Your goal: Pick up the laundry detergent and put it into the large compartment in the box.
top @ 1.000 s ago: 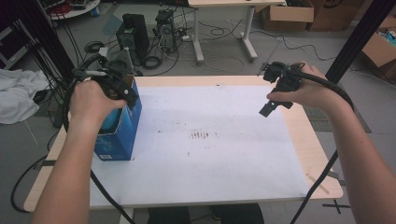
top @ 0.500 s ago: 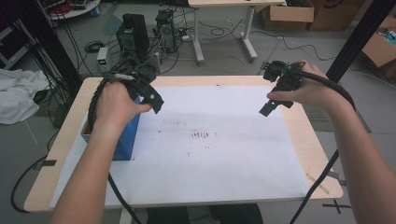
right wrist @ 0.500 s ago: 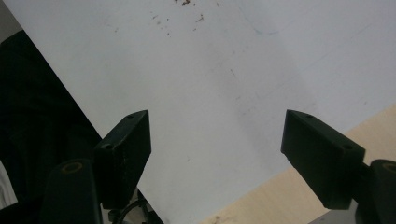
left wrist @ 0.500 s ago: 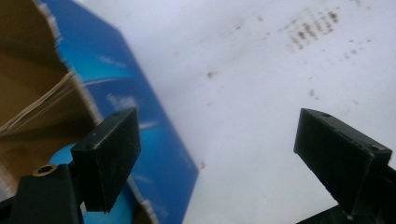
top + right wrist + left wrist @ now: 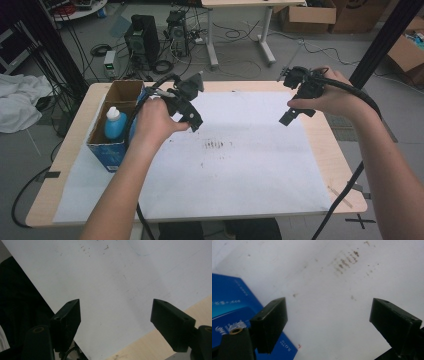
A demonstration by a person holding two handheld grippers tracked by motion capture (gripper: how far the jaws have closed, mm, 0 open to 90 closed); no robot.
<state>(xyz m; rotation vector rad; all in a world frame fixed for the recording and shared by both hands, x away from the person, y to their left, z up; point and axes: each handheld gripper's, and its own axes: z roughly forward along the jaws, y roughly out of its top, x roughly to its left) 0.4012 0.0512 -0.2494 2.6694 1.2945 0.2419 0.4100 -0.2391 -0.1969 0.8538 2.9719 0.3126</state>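
The jaws of the left gripper [image 5: 328, 322] are standing apart with nothing between them, hanging over the white paper sheet [image 5: 337, 302] beside a corner of the blue box [image 5: 232, 305]; in the high view this left gripper [image 5: 194, 121] is hovering above the sheet just to the right of the box, its jaws pointing down toward the paper; the jaws of the right gripper [image 5: 115, 322] are likewise spread and empty, looking down on bare white paper with a strip of the wooden table [image 5: 160, 345] at the lower right; in the high view the right gripper [image 5: 289, 116] is hanging over the far right part of the sheet, well apart from the left one; the blue box [image 5: 111, 145] is standing open at the table's left edge, partly on the paper, and is holding a blue bottle with a white cap [image 5: 115, 121] upright inside; a cluster of dark smudges [image 5: 215, 145] is marking the middle of the sheet between the two grippers; cables are trailing from both grippers toward the near edge.
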